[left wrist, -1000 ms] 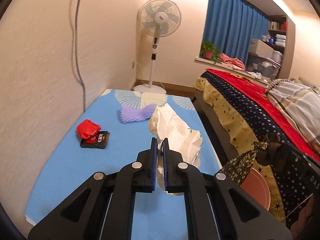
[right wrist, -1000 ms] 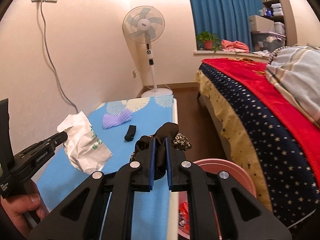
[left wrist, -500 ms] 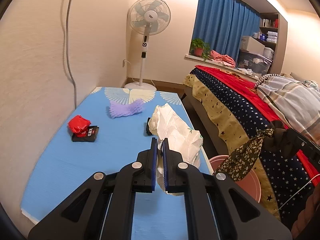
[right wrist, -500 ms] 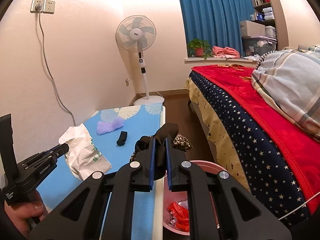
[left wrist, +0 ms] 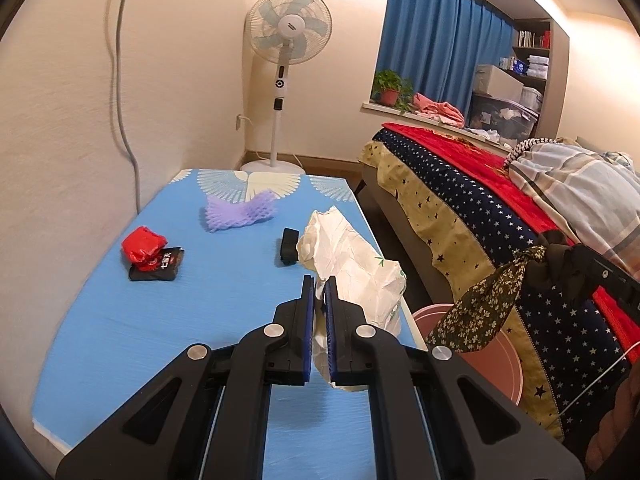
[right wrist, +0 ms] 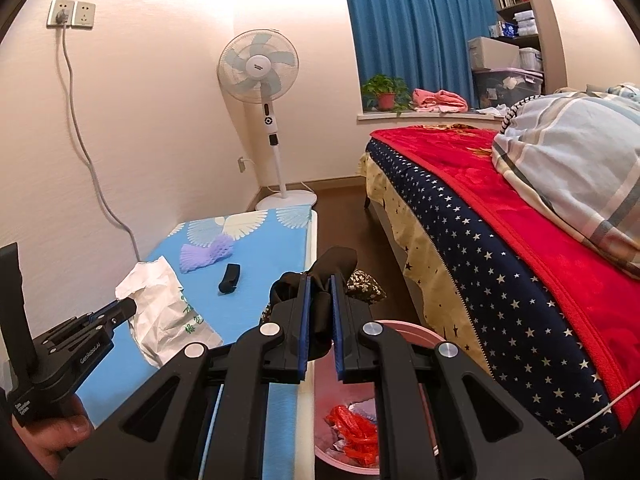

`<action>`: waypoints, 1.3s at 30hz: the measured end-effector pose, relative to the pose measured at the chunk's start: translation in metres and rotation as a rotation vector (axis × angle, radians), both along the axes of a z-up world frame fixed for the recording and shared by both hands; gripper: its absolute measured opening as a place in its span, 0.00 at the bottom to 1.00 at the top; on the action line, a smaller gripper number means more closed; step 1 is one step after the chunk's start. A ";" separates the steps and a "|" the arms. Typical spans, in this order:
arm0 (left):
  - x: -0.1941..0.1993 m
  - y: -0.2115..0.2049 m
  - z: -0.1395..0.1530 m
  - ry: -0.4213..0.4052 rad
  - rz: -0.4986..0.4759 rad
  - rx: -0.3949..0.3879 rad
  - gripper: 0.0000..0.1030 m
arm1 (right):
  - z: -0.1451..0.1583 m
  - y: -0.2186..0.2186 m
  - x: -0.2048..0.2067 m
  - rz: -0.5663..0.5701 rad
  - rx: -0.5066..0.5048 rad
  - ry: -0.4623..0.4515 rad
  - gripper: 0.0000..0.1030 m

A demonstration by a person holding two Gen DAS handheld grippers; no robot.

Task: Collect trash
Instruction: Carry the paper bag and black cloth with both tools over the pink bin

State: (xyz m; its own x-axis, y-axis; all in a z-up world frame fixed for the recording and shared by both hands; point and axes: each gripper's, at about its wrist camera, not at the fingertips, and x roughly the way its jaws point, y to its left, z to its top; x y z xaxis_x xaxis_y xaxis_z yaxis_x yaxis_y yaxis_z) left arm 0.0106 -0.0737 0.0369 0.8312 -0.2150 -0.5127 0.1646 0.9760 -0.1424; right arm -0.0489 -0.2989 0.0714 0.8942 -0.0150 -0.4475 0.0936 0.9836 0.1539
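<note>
Cream walls point(left wrist: 180, 80), blue curtains point(left wrist: 436, 56), standing fan point(left wrist: 290, 34), bed point(right wrist: 520, 220)

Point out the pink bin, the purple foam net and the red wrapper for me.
pink bin point(right wrist: 420, 330), right wrist view, far rim.
purple foam net point(left wrist: 240, 212), left wrist view, middle.
red wrapper point(left wrist: 142, 244), left wrist view, crumpled top.

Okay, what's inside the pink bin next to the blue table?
Inside the round pink plastic bin lie crumpled red wrappers and some pale scraps. The right tongs cover the rest.

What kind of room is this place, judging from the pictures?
Most likely a home bedroom: a bed with a star-patterned cover, a standing fan by the wall, and blue curtains over the window sill.
</note>
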 end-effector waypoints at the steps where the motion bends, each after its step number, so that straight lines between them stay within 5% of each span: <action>1: 0.000 -0.001 0.000 -0.001 -0.002 0.002 0.05 | 0.000 -0.001 0.000 -0.004 0.000 0.001 0.10; 39: 0.019 -0.045 -0.016 0.011 -0.085 -0.010 0.05 | -0.007 -0.026 0.011 -0.140 -0.039 0.039 0.10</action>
State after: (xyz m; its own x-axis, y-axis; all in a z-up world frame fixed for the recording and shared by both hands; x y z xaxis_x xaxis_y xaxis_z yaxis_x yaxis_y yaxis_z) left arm 0.0300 -0.1182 0.0205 0.8040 -0.2897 -0.5193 0.2453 0.9571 -0.1540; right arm -0.0381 -0.3251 0.0641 0.8641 -0.1568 -0.4782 0.2356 0.9657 0.1090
